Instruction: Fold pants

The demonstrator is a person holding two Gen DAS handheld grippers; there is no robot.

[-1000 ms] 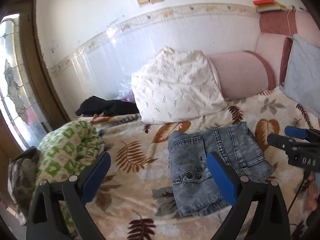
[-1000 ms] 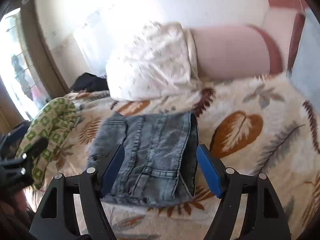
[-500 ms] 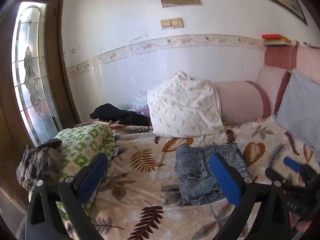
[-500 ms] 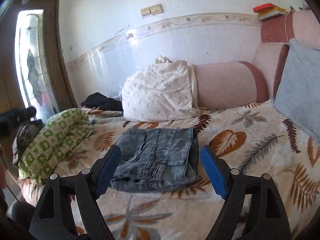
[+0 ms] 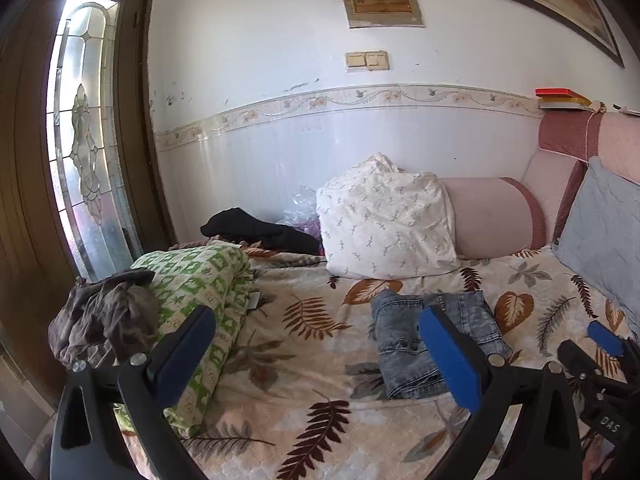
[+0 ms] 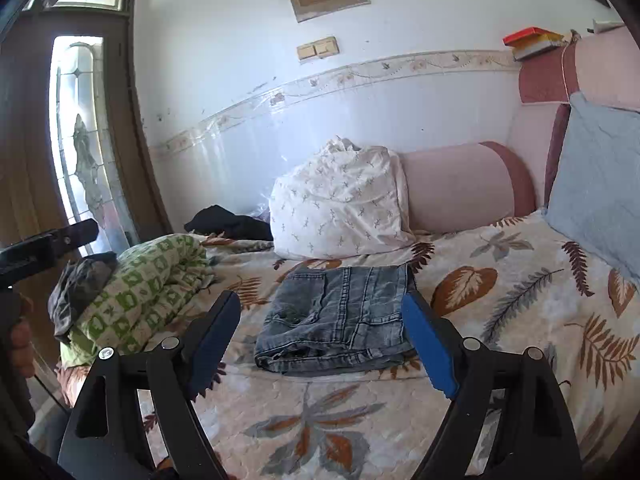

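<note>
The grey denim pants point(image 5: 404, 340) lie folded into a compact rectangle on the leaf-print bedspread point(image 5: 304, 360). In the right wrist view the pants point(image 6: 340, 316) sit just beyond my fingers. My left gripper point(image 5: 320, 356) is open and empty, held back from the bed and left of the pants. My right gripper point(image 6: 320, 344) is open and empty, in front of the pants and clear of them. The right gripper also shows at the right edge of the left wrist view point(image 5: 600, 360).
A white patterned pillow point(image 5: 384, 224) and a pink bolster point(image 5: 496, 220) lie against the wall behind the pants. A rolled green-and-white blanket point(image 5: 200, 300) with dark clothes point(image 5: 104, 320) on it lies at the left. A grey cushion point(image 5: 600, 232) stands at the right.
Both grippers have pulled back and up from the bed, so the folded pants look smaller and farther. The pants have not moved. Both grippers stay open.
</note>
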